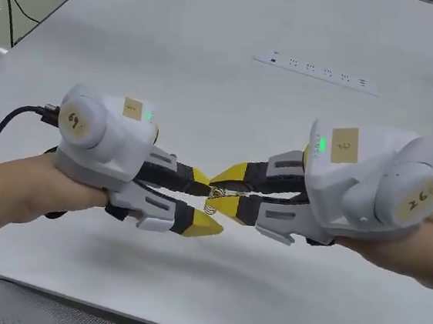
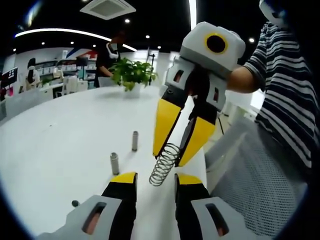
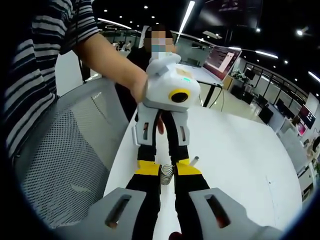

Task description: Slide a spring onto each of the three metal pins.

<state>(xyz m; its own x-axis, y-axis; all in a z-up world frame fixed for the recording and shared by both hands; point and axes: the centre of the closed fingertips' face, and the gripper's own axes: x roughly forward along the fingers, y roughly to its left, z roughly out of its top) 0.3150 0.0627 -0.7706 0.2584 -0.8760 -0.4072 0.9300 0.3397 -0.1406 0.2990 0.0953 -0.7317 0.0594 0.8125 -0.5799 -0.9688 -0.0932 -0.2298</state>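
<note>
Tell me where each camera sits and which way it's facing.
Left gripper view: rides the left gripper, looking along its own jaws at the right gripper, the person's striped shirt behind it.
Right gripper view: rides the right gripper, looking past its own jaws at the left gripper, arm and shirt.
Head view: on the headset, looking down at the table; both grippers and wrists show.
Shared: all three show the spring between the tips.
</note>
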